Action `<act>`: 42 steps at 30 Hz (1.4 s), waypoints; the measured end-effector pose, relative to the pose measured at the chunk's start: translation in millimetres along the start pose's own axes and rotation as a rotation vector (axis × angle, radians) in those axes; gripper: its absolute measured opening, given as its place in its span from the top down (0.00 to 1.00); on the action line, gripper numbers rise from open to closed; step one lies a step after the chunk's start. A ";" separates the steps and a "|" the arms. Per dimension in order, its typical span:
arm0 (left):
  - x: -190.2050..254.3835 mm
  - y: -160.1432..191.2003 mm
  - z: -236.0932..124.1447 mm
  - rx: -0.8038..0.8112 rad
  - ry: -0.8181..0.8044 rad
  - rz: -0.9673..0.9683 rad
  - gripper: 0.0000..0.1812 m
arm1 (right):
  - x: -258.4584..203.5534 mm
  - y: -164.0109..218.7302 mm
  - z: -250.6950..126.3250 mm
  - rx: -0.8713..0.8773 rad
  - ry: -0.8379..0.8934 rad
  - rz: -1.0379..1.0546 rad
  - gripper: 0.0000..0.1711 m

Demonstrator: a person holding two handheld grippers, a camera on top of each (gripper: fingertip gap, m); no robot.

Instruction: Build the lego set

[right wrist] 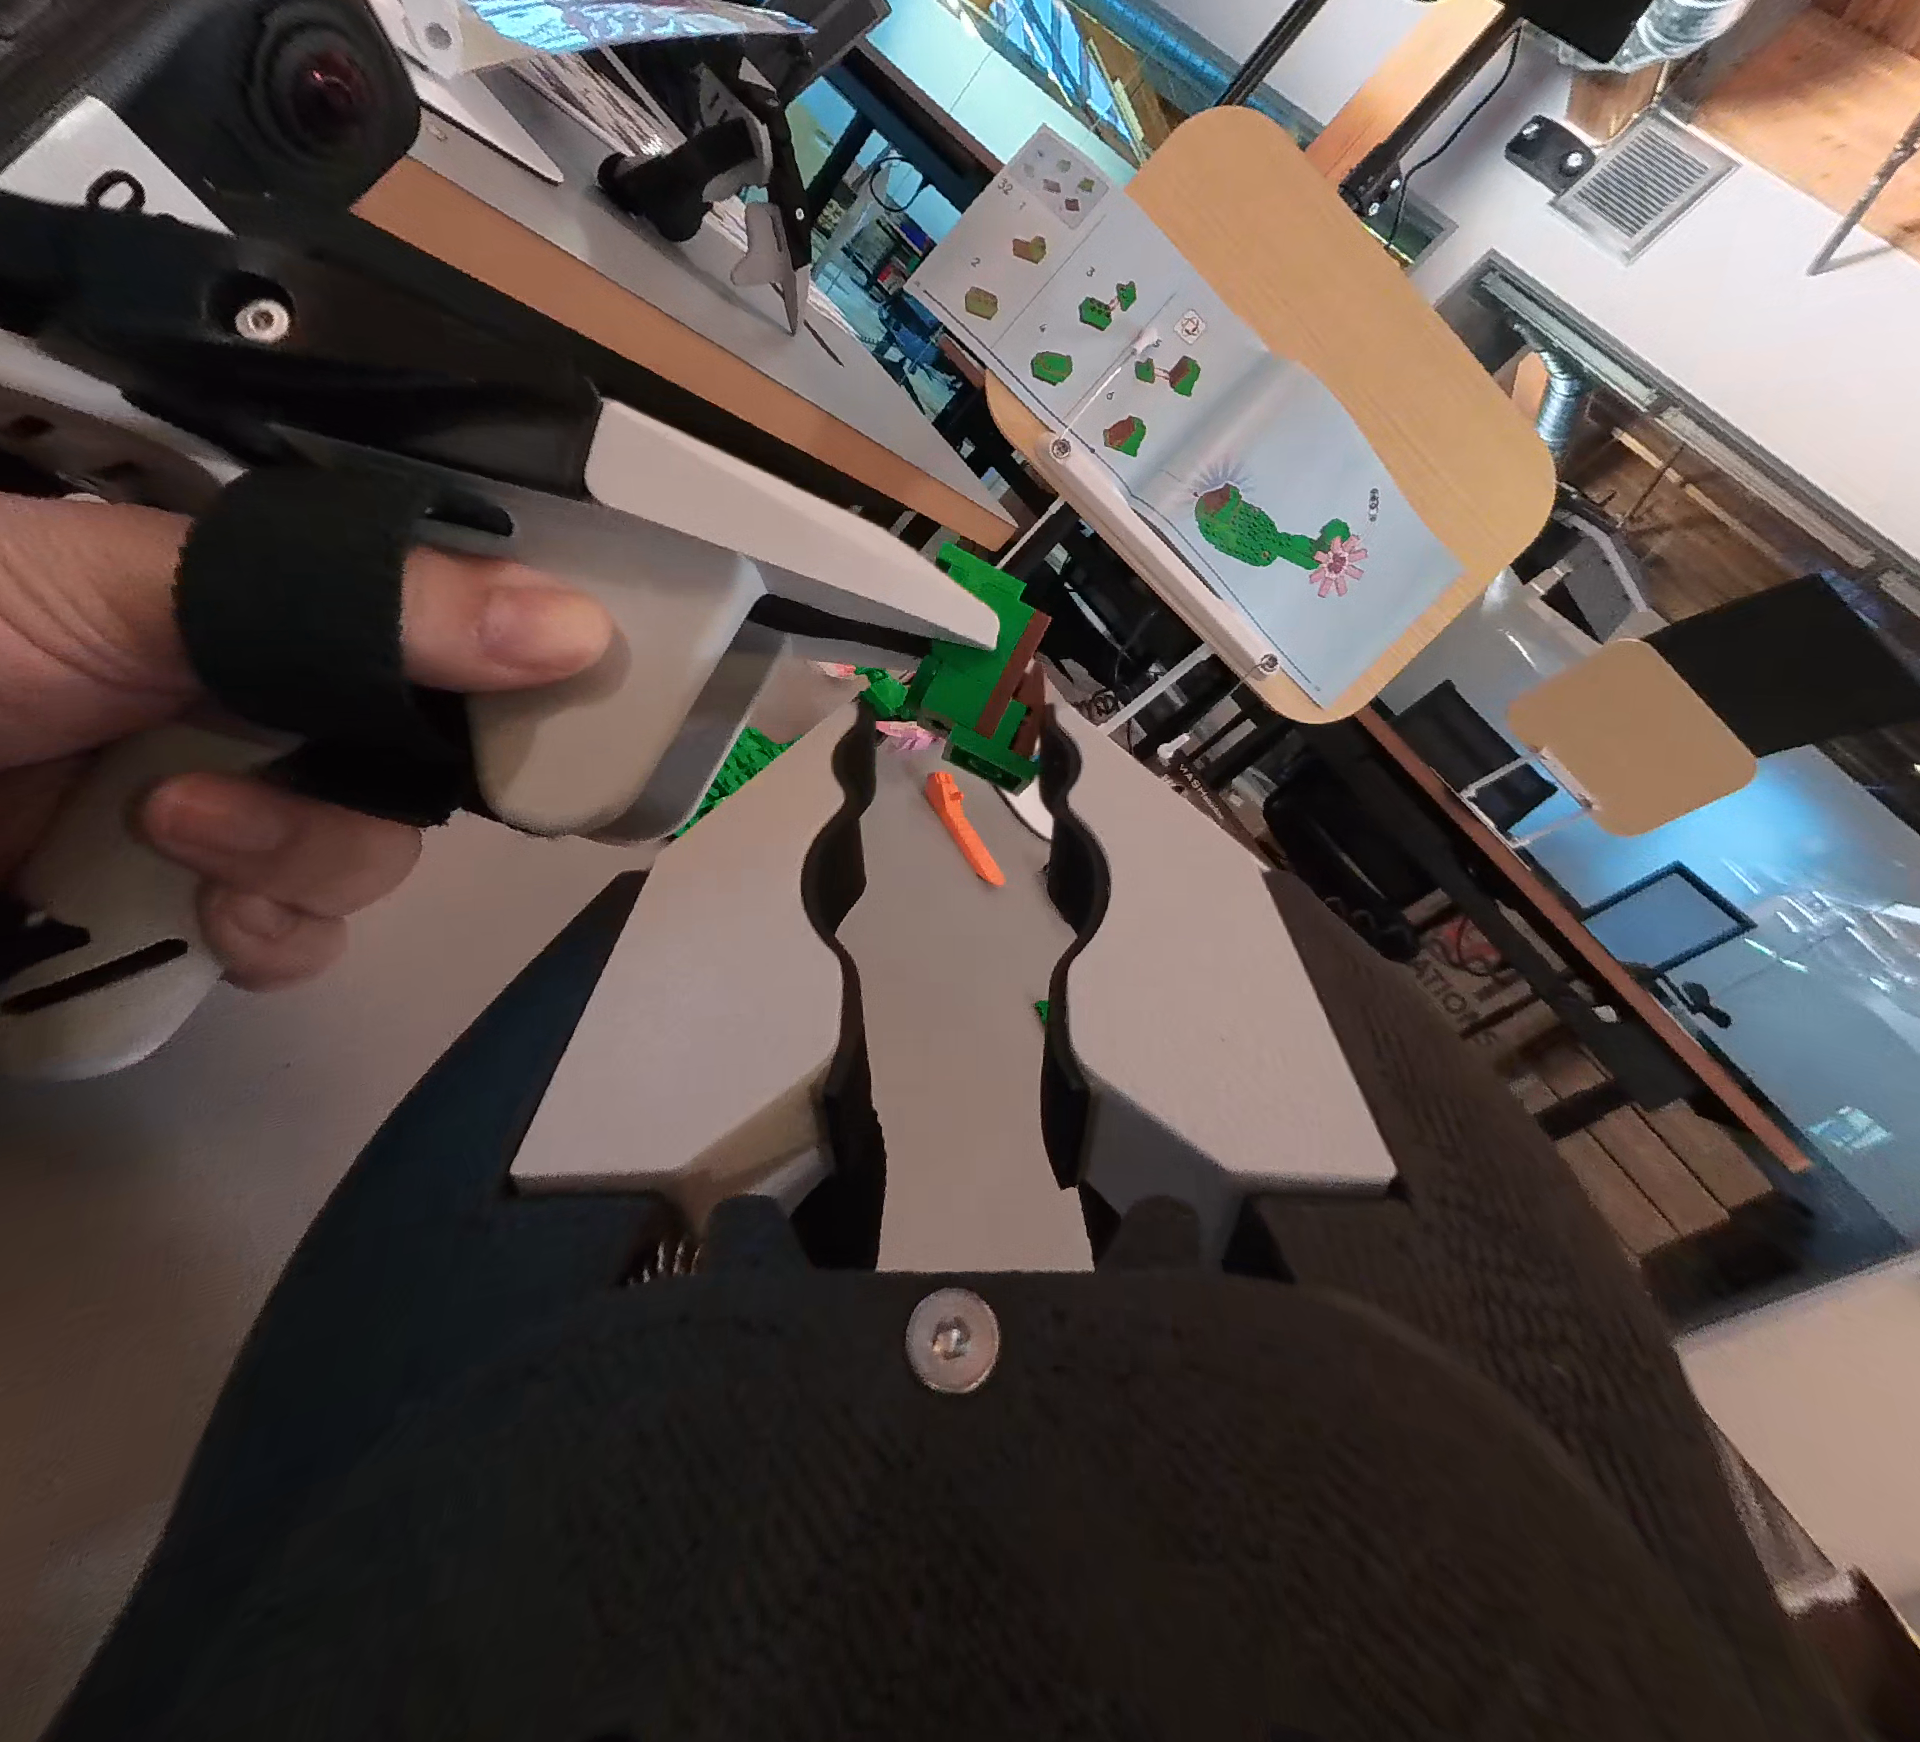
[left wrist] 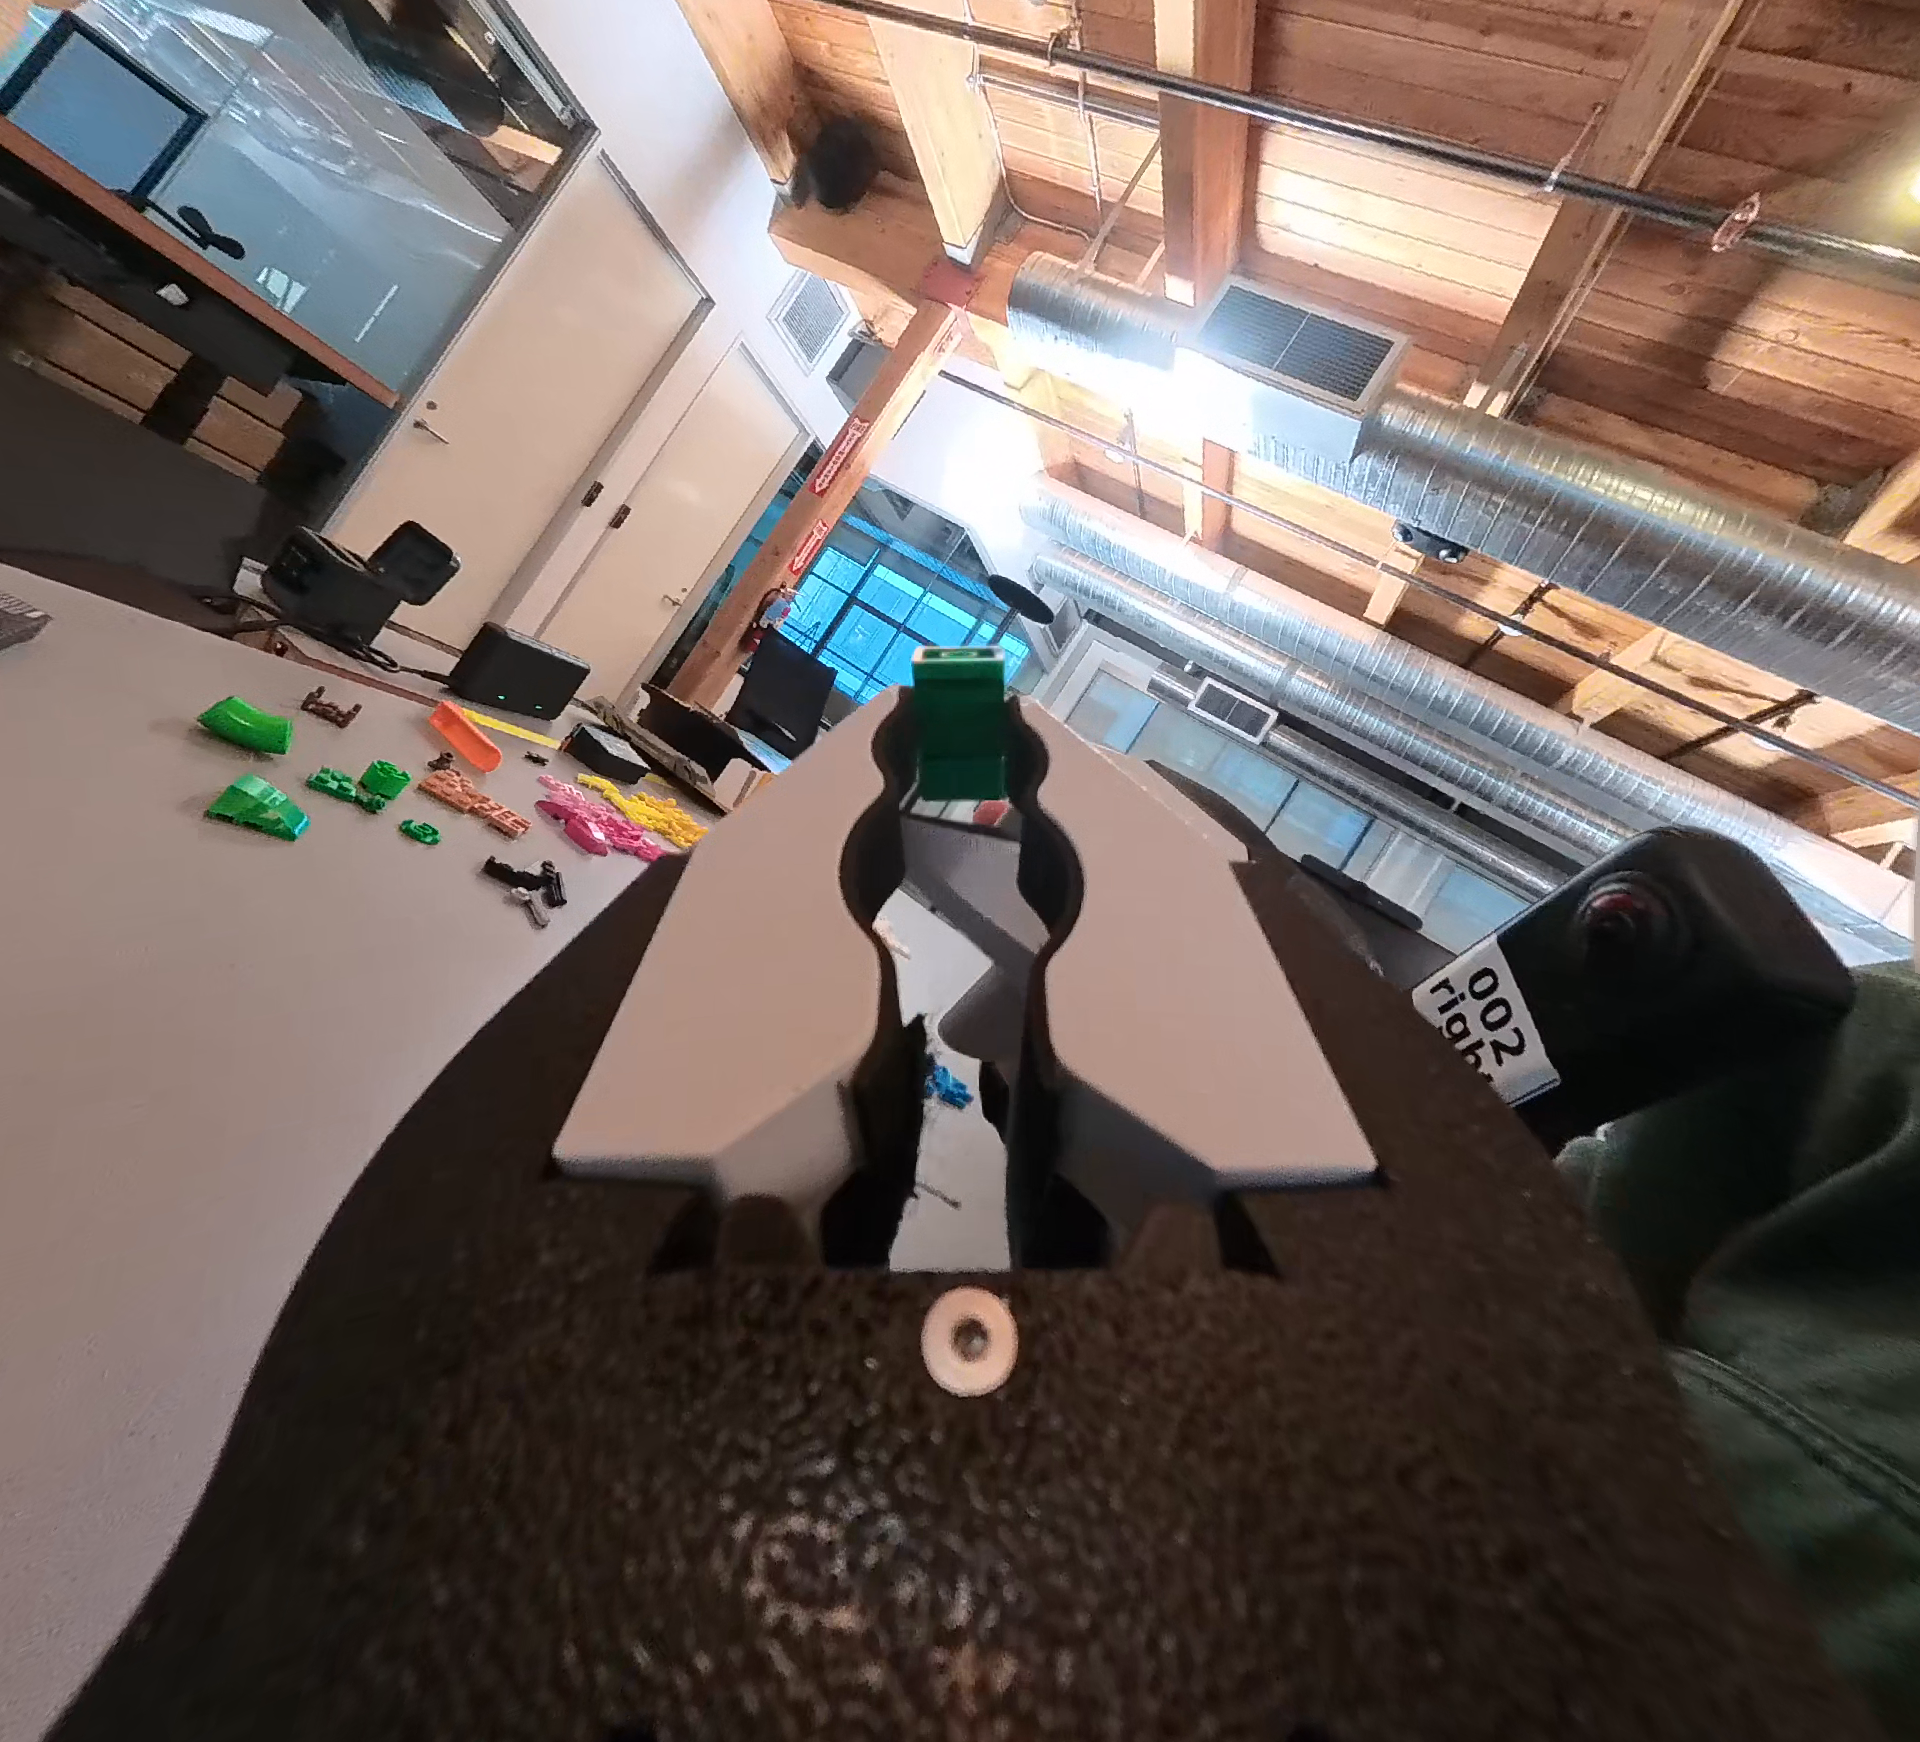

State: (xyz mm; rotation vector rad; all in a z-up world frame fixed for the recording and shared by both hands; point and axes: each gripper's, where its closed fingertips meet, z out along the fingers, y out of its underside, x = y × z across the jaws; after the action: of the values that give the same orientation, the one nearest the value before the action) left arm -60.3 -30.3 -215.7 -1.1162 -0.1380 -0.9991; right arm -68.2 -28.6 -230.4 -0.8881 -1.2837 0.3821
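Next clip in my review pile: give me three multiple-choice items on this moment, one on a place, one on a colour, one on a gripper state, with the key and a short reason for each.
1. Where does the instruction booklet sit?
A. flat on the table
B. clipped to a raised wooden board
C. in a gripper

2. What colour is the brick separator lying on the table?
A. orange
B. blue
C. white

3. What is the left gripper doing?
A. open and empty
B. shut on a green brick piece
C. resting on the table

Key: 1 B, the right wrist view shows the open pages held on a board above the table. 2 A, it shows orange beyond the right gripper. 3 B, the green brick piece is pinched between the fingertips in the left wrist view.
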 end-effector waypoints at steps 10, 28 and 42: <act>-1.8 3.7 -0.5 -0.009 -0.013 0.010 0.92 | 1.5 4.9 -1.1 -0.024 -0.014 0.004 0.88; -8.1 8.2 -1.6 -0.059 -0.047 0.025 0.92 | -8.0 15.4 -1.1 0.000 -0.081 0.042 0.80; 30.9 -52.7 -34.4 -0.035 0.340 0.063 0.93 | 52.9 63.2 -35.4 0.028 -0.016 0.211 0.69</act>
State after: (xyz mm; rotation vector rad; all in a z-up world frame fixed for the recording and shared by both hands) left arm -93.3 -80.2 -179.1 -0.9610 0.1875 -1.1229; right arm -6.4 35.1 -243.5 -1.0014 -1.1997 0.5734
